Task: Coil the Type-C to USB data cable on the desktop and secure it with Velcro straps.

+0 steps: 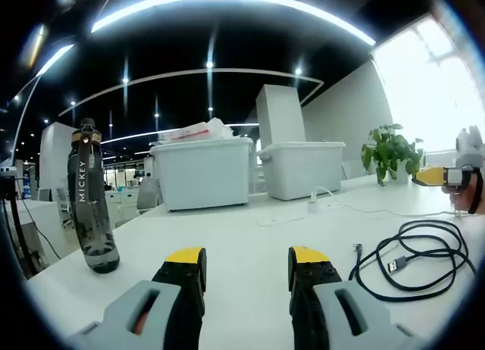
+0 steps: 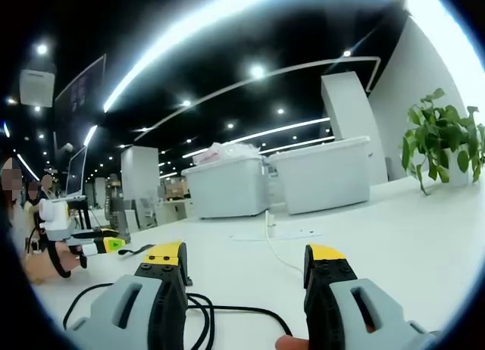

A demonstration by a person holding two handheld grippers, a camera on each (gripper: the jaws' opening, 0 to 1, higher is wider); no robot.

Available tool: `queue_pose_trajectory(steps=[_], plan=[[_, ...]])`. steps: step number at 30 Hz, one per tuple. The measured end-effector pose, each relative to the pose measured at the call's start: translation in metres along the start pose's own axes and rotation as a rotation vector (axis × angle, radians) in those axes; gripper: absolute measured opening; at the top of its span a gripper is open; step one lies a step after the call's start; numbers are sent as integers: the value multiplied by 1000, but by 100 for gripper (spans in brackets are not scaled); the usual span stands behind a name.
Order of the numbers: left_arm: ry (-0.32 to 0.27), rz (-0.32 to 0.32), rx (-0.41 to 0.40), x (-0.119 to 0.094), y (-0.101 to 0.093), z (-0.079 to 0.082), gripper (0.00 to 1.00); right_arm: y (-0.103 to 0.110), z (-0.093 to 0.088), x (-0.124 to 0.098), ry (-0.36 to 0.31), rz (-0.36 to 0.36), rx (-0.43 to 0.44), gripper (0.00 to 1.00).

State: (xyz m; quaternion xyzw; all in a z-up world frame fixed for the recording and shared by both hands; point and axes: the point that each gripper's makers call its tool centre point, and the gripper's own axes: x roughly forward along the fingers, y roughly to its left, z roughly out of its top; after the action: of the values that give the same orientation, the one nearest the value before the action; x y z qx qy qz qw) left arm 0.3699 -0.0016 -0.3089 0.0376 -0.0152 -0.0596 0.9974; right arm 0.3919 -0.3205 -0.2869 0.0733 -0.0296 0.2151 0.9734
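The black data cable (image 1: 413, 251) lies in loose loops on the white desk (image 1: 242, 229), at the right of the left gripper view. Its USB plug (image 1: 395, 265) and small Type-C end (image 1: 358, 249) point left. My left gripper (image 1: 246, 259) hovers open over bare desk to the left of the cable, nothing between its yellow-tipped jaws. In the right gripper view the cable (image 2: 204, 312) runs low between and under the jaws of my right gripper (image 2: 244, 259), which is open and holds nothing. Each gripper shows in the other's view: the right one (image 1: 447, 176), the left one (image 2: 83, 244).
A dark water bottle (image 1: 91, 198) stands upright at the desk's left. Two white storage bins (image 1: 201, 172) (image 1: 303, 168) sit at the back, and a potted plant (image 1: 390, 149) to their right. A white cable with a plug (image 1: 312, 206) runs across the far desk.
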Motion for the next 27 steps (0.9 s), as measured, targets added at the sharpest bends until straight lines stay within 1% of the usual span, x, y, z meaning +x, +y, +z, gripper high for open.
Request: queue_pose_trajectory(steps=[27], plan=[[2, -1, -2, -1, -1, -1, 44, 0, -2, 1, 8, 2, -5, 61]])
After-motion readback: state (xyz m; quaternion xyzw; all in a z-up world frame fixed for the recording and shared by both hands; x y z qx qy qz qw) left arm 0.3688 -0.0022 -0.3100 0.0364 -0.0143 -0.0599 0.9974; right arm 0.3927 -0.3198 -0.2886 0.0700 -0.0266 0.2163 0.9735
